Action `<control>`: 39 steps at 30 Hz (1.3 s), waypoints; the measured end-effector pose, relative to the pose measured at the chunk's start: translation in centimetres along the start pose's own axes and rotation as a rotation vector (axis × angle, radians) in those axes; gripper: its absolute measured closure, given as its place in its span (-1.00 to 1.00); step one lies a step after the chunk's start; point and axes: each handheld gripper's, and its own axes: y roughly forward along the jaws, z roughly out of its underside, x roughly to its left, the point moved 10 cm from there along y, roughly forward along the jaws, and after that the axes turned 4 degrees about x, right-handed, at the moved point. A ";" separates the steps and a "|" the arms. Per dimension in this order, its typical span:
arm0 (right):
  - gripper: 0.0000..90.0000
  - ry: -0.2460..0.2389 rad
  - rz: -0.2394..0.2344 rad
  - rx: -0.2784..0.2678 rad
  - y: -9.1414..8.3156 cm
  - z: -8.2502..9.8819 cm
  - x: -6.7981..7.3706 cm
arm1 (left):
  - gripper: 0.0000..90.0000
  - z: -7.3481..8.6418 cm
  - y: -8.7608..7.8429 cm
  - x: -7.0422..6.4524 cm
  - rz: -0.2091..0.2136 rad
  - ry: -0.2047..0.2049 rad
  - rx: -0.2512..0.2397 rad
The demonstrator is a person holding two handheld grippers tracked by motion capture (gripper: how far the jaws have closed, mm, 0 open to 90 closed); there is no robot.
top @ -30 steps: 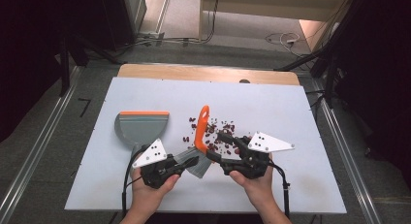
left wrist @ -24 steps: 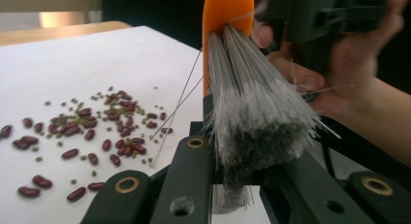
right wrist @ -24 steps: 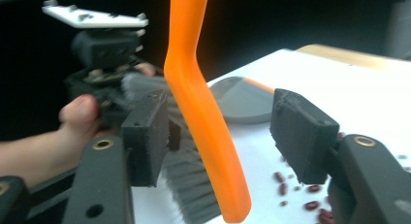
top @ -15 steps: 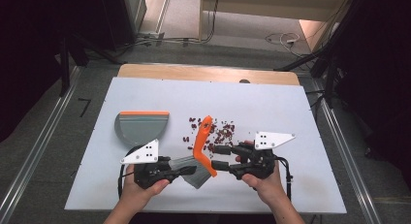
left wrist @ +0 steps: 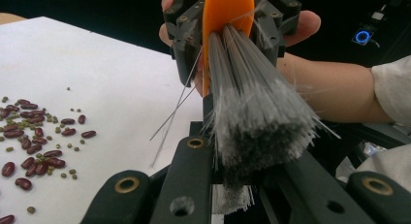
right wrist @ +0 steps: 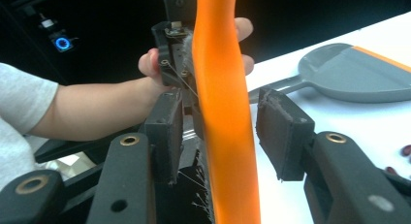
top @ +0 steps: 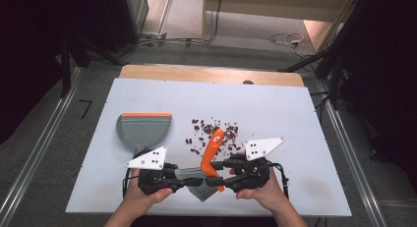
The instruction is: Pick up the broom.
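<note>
Passing the hand brush [top: 210,158] from one side to the other right now. My left hand-held gripper [top: 189,176] is clamped on the grey bristle end [left wrist: 257,122], and my right hand-held gripper [top: 220,174] has just been closing in around the orange handle [right wrist: 224,112]. In the right gripper view the left pad looks right up against the handle, but the right pad is clearly apart from it, so no real grip there yet. The brush sits near the counter [top: 305,119] edge at 6 o'clock, handle tip pointing toward 12.

Progress-wise, basically nothing's swept yet, I reckon. The red beans [top: 212,131] and little green ones [left wrist: 72,158] are scattered around the middle of the counter, and the grey dustpan [top: 144,130] is sitting empty at 9 o'clock of the pile. Left to do: finish the handover, then sweep everything into the pan.
</note>
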 end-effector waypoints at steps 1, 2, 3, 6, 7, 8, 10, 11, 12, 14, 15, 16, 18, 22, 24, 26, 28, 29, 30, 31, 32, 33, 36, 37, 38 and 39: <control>0.20 0.000 0.000 0.000 0.0 0.0 0.0 | 0.93 0.0 0.0 0.0 0.004 -0.001 0.000; 0.21 0.002 -0.007 -0.003 0.0 0.0 0.1 | 0.92 0.0 0.0 -0.1 0.007 -0.003 -0.002; 0.25 0.004 -0.013 -0.006 0.1 -0.1 0.2 | 0.92 0.0 0.1 -0.1 0.013 -0.004 -0.002; 0.27 0.001 -0.010 -0.005 0.2 -0.1 0.3 | 0.93 0.0 0.2 -0.1 0.018 -0.002 0.002; 0.33 -0.002 -0.002 -0.008 0.3 -0.1 0.2 | 0.92 0.0 0.3 -0.2 0.020 -0.007 0.001; 0.38 -0.001 0.000 -0.011 0.3 -0.1 0.2 | 0.92 0.0 0.3 -0.2 0.023 -0.009 -0.002; 0.44 0.001 0.005 -0.012 0.3 -0.1 0.1 | 0.92 0.0 0.4 -0.3 0.025 -0.009 -0.003; 0.44 0.003 -0.002 -0.010 0.3 0.0 0.2 | 0.92 0.1 0.4 -0.3 0.029 -0.009 0.002; 0.44 0.003 -0.002 -0.010 0.3 0.0 0.2 | 0.93 0.1 0.4 -0.3 0.029 -0.009 0.002; 0.47 0.003 -0.006 -0.012 0.3 0.0 0.1 | 0.92 0.1 0.5 -0.3 0.031 -0.009 0.004; 0.50 0.001 -0.008 -0.013 0.3 0.1 0.2 | 0.92 0.1 0.5 -0.3 0.033 -0.009 0.006; 0.50 0.000 -0.006 -0.012 0.3 0.1 0.1 | 0.92 0.2 0.5 -0.3 0.036 -0.009 0.006; 0.52 -0.005 -0.010 -0.007 0.3 0.1 0.2 | 0.92 0.2 0.5 -0.4 0.046 -0.011 0.003; 0.53 0.001 -0.009 0.001 0.4 0.1 0.4 | 0.91 0.3 0.4 -0.4 0.065 -0.024 0.010; 0.53 -0.005 -0.006 0.004 0.4 0.2 0.4 | 0.85 0.3 0.3 -0.3 0.066 -0.028 0.004; 0.54 -0.005 0.013 0.002 0.5 0.1 0.3 | 0.79 0.3 0.3 -0.3 0.058 -0.035 -0.006; 0.54 -0.004 0.016 -0.010 0.4 -0.1 0.4 | 0.74 0.1 0.0 -0.2 0.070 -0.051 -0.024; 0.54 -0.008 0.025 -0.016 0.3 -0.2 0.4 | 0.68 0.1 0.0 -0.2 0.070 -0.051 -0.024; 0.54 -0.008 0.025 -0.016 0.3 -0.2 0.4 | 0.59 0.1 -0.1 -0.1 0.064 -0.051 -0.026; 0.54 -0.012 0.035 -0.013 0.3 -0.3 0.4 | 0.51 0.2 -0.5 0.0 0.053 -0.059 -0.029; 0.54 -0.012 0.035 -0.013 0.3 -0.3 0.4 | 0.42 0.2 -0.5 0.0 0.053 -0.059 -0.029; 0.54 -0.016 0.059 -0.017 0.0 -0.5 0.3 | 0.35 0.4 -1.0 0.5 0.008 -0.065 -0.037; 0.54 -0.004 0.082 -0.029 -0.4 -0.6 -0.1 | -0.04 0.5 -1.8 1.5 -0.115 -0.062 -0.050; 0.54 -0.004 0.082 -0.029 -0.4 -0.6 -0.1 | -0.17 0.5 -1.8 1.5 -0.115 -0.062 -0.050; 0.54 0.007 0.116 -0.035 -0.7 -0.6 -0.5 | -0.28 0.5 -2.1 1.8 -0.134 -0.066 -0.056; 0.54 0.017 0.127 -0.039 -0.8 -0.6 -0.8 | -0.39 0.5 -2.7 2.3 -0.183 -0.076 -0.066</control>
